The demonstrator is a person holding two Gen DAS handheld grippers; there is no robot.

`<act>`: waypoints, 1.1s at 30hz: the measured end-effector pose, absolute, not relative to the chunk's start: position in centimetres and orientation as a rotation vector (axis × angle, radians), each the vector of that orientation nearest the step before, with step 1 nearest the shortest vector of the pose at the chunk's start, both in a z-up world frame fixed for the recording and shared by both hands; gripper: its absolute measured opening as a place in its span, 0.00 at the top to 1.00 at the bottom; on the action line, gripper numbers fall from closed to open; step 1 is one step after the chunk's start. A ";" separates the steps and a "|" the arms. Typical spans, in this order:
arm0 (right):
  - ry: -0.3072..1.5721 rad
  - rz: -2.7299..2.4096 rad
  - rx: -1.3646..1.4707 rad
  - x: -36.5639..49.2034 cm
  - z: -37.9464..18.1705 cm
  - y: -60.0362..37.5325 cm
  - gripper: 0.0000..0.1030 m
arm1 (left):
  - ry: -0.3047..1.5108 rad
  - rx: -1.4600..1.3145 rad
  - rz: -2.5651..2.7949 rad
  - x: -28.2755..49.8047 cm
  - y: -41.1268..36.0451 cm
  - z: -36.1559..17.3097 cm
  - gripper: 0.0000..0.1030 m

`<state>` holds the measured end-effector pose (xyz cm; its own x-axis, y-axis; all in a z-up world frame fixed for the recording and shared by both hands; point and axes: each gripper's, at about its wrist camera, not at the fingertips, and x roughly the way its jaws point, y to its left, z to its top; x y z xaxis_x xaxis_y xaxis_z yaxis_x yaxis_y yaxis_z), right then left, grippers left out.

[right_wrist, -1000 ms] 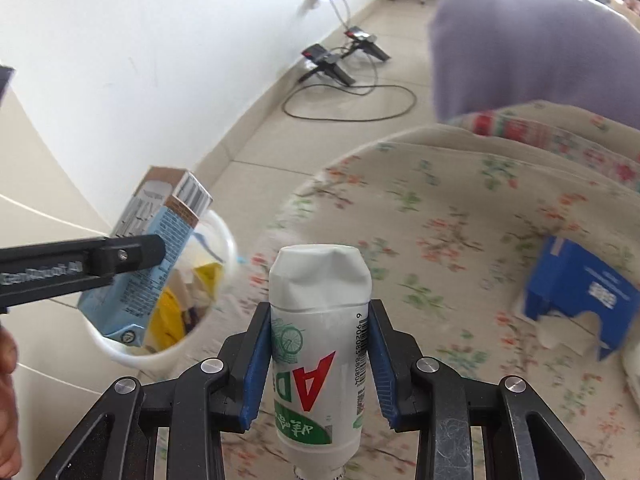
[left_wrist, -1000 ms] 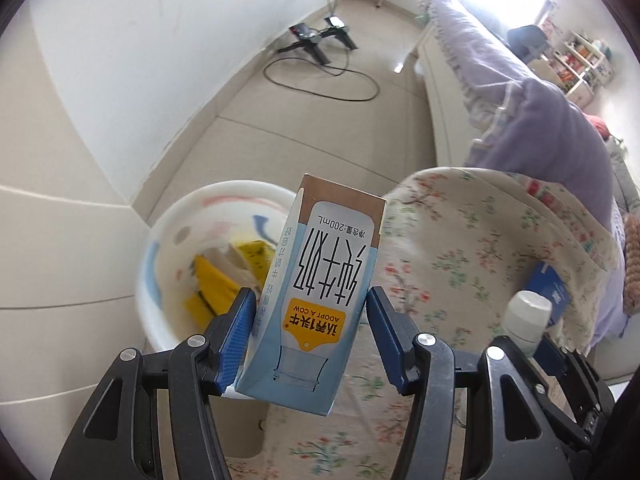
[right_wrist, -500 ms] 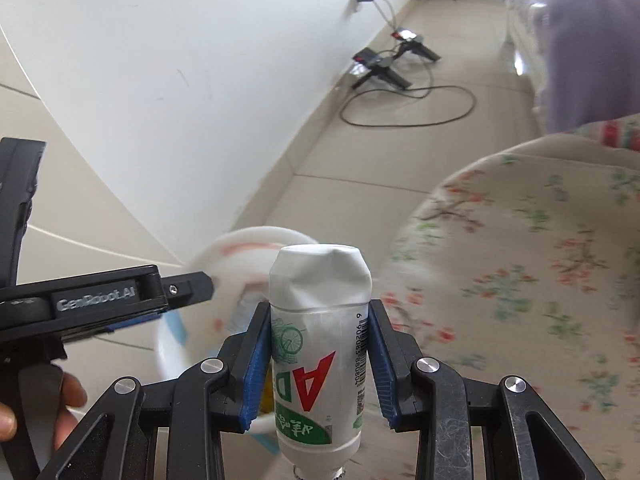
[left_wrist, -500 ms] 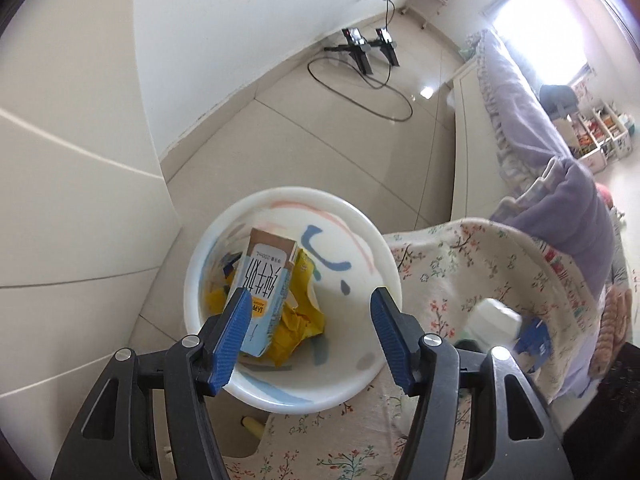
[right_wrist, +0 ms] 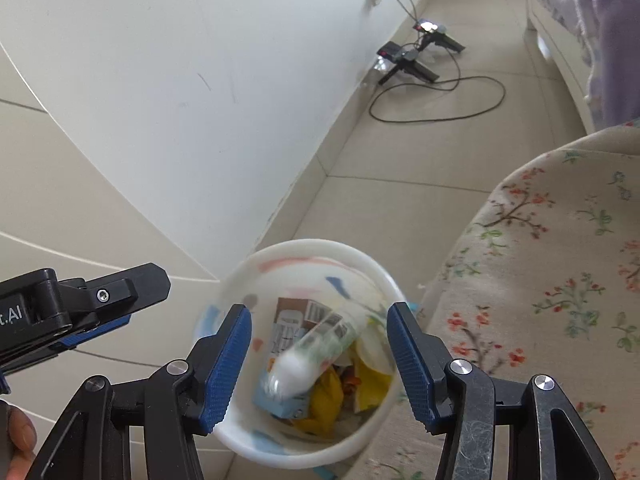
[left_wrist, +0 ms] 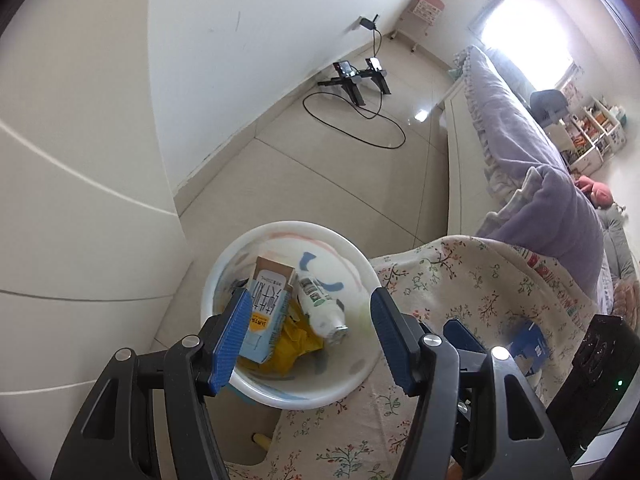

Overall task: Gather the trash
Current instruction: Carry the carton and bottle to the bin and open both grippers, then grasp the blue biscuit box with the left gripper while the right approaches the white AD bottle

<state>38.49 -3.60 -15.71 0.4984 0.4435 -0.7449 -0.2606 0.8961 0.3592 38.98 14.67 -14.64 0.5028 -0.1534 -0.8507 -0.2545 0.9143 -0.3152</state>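
Left gripper (left_wrist: 306,334) wide, empty, above bin (left_wrist: 224,276); carton (left_wrist: 266,310) and bottle (left_wrist: 320,308) lie inside on yellow wrappers (left_wrist: 294,346).
Right gripper (right_wrist: 320,354) wide, empty, over bin (right_wrist: 384,276); bottle (right_wrist: 312,352) blurred, atop carton (right_wrist: 292,316).

Floor (left_wrist: 328,184): beige tiles, running from the white wall at 11 o'clock to the bed base at 2 o'clock.
On the floor: a white bin (left_wrist: 360,256) at 6 o'clock, beside the flowered cloth; black stands (left_wrist: 352,80) and a looped black cable (left_wrist: 360,128) at 12 o'clock.
Counter (left_wrist: 460,280): draped in flowered cloth, at 4 o'clock.
On the counter: a blue box (left_wrist: 530,344), blurred, near the lower right edge.
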 end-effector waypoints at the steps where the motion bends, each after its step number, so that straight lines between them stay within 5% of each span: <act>1: 0.961 0.420 0.195 38.3 -15.6 -4.1 0.40 | 1.051 -0.418 0.060 39.0 13.9 -14.5 0.37; 20: 0.930 0.059 0.211 33.2 -9.3 -32.0 0.40 | 1.086 -0.040 -0.368 37.2 -14.5 -15.8 0.36; 33: 1.081 -0.104 0.181 30.9 -13.8 -42.7 0.40 | 0.955 0.387 -0.267 39.0 -25.8 -20.9 0.33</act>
